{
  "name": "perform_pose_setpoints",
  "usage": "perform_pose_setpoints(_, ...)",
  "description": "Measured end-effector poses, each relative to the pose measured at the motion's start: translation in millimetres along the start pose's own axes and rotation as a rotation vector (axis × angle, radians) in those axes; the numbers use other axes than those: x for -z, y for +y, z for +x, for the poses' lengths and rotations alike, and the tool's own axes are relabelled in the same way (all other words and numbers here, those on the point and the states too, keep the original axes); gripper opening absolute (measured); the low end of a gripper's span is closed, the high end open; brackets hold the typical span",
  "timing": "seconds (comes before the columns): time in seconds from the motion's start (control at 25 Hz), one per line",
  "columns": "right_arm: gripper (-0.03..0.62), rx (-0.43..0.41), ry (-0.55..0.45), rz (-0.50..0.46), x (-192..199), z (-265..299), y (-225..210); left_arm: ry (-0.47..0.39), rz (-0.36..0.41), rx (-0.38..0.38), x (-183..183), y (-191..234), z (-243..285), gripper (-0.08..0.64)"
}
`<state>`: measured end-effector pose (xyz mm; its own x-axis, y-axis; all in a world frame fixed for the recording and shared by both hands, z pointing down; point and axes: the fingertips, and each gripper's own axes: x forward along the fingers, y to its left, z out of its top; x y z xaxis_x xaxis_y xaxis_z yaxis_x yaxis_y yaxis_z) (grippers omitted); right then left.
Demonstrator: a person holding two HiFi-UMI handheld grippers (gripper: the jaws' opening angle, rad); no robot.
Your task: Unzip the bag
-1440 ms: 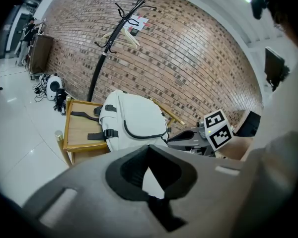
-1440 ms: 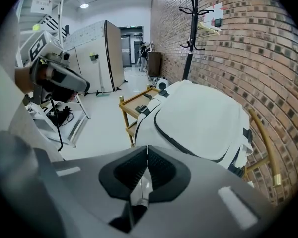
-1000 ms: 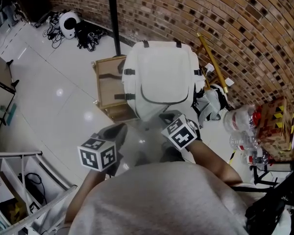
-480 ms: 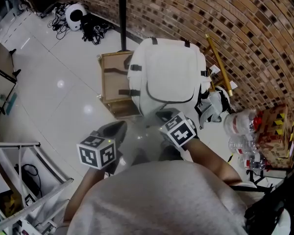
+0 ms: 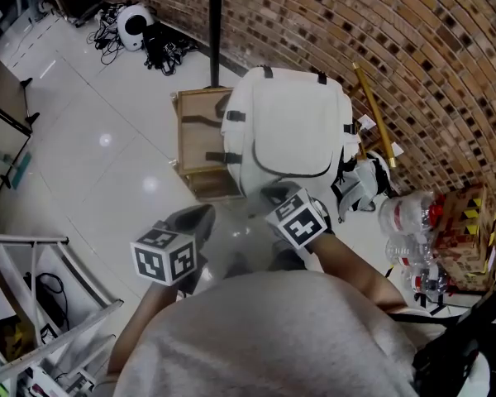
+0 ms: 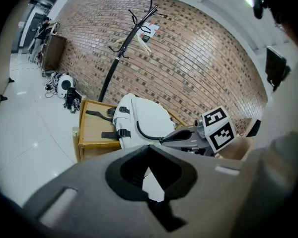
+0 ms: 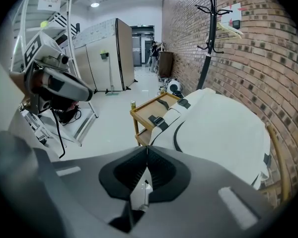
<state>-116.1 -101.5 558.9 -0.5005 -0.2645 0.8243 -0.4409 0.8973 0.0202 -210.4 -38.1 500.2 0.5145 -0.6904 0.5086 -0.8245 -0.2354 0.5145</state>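
While hovering close to the body, pressed together on nothing, apart from the bag [image 5: 289,131]: left gripper [image 5: 203,213], right gripper [image 5: 269,192]; judged the approach step, unzipping not begun; next, spreading one pair to pinch the zip pull, not yet discernible. Farther out, bag leaning on a wooden stand [image 5: 200,139] by the brick wall [image 5: 413,48]; long axis away from the person, top loops toward the wall.

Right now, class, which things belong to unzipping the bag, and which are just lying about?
Job: bag; left gripper and right gripper, both shut and empty.
Lying about: table; coat rack; bottles; cables.
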Motion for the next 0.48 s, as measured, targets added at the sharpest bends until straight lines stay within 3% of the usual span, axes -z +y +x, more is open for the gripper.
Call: perform_pose_setpoints(0.48,0.005,0.001,0.011,-0.078,-18.9,4.5,3.9,-0.018,-0.026,-0.021,5.6,9.0,-13.0,0.002)
